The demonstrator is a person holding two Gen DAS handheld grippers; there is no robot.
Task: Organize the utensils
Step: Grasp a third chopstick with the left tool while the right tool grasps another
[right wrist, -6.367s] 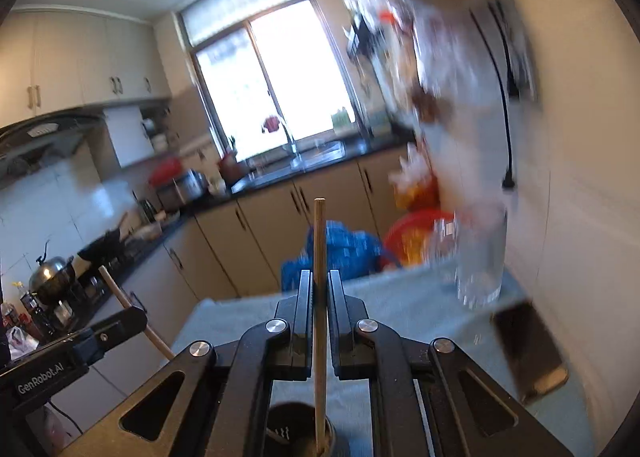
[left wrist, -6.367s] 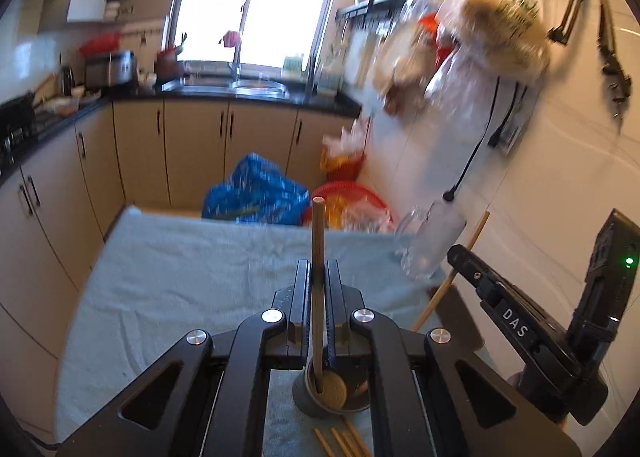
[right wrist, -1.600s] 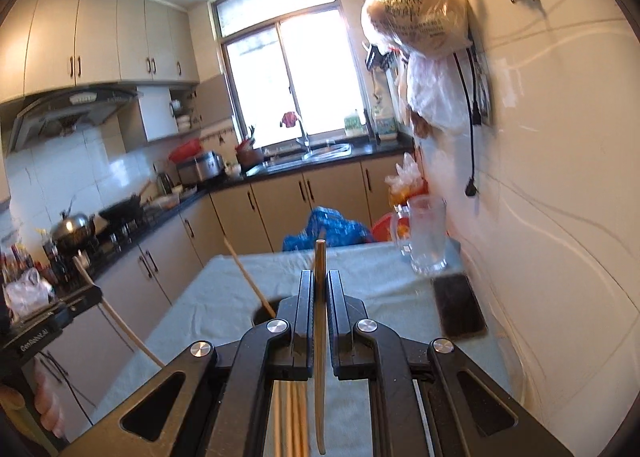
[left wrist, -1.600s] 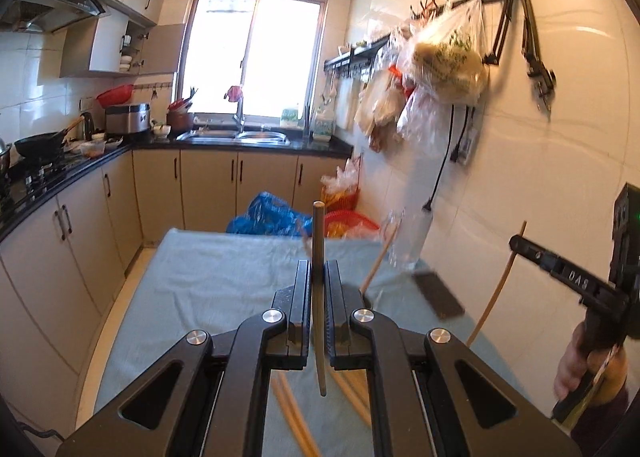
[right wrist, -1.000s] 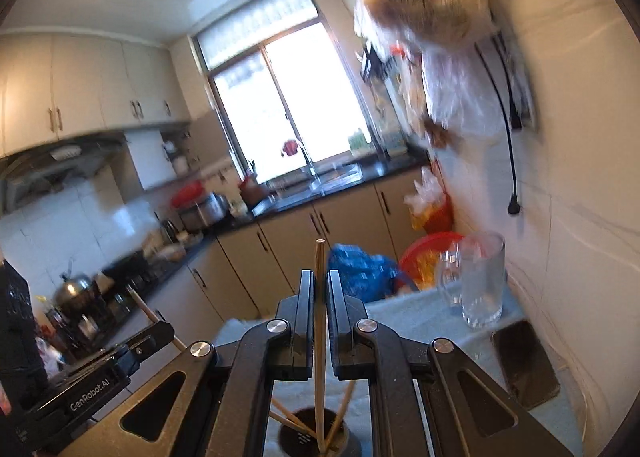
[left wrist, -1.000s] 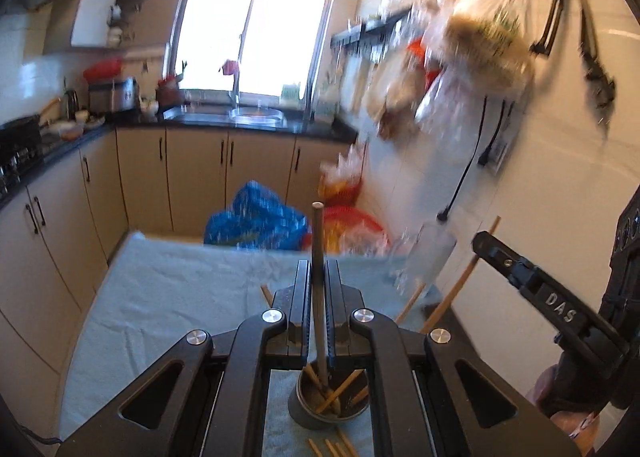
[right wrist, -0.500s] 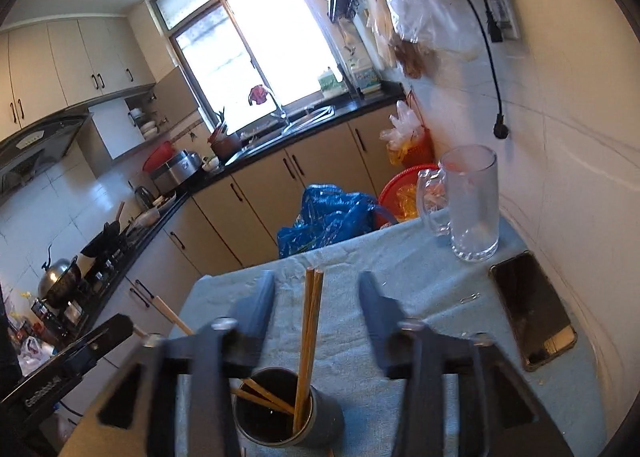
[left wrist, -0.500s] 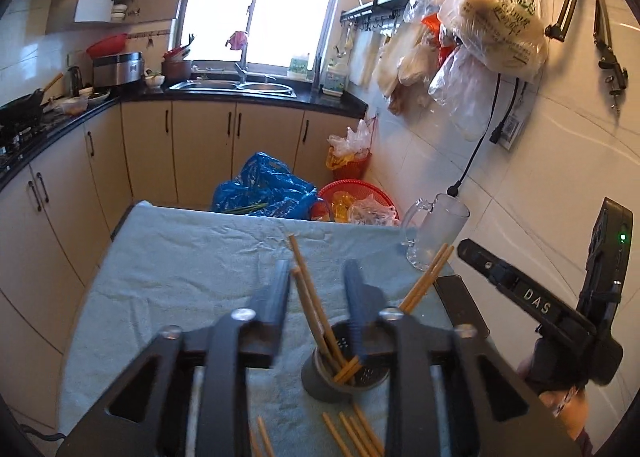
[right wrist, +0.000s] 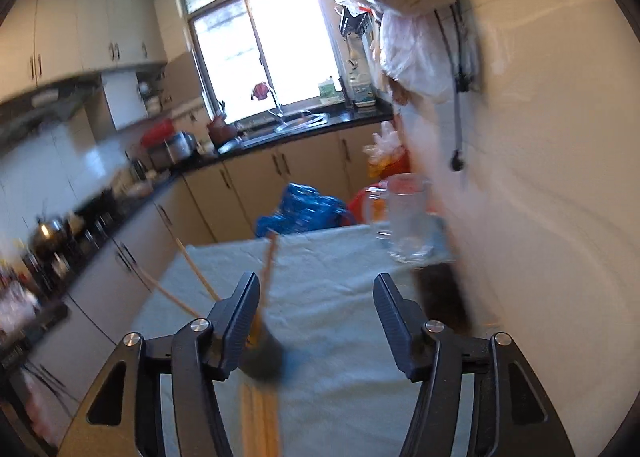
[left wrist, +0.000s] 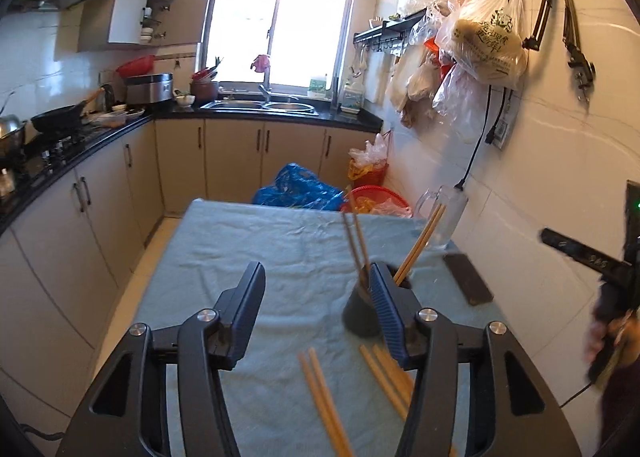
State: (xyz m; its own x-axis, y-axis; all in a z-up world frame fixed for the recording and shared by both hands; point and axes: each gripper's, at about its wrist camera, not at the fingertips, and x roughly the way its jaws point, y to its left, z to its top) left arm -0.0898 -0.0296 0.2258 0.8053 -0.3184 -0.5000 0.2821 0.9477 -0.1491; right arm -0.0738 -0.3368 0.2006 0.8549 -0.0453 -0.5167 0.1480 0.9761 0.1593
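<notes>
A dark round utensil holder (left wrist: 362,313) stands on the blue table cloth (left wrist: 280,253), with several wooden chopsticks (left wrist: 354,241) leaning in it. More chopsticks (left wrist: 324,401) lie flat on the cloth in front of it. My left gripper (left wrist: 318,303) is wide open and empty; its right finger partly hides the holder. In the blurred right wrist view the holder (right wrist: 264,357) sits by the left finger of my right gripper (right wrist: 316,309), which is wide open and empty. Loose chopsticks (right wrist: 260,417) lie below it.
A glass mug (left wrist: 444,217) and a dark phone (left wrist: 466,283) sit at the table's right side by the tiled wall. The mug (right wrist: 408,217) also shows in the right wrist view. Blue and red bags (left wrist: 296,193) lie beyond the table. Cabinets run along the left.
Both grippers have opened, dropped their chopsticks into the holder, and pulled back and up from it. The right view swings and blurs.
</notes>
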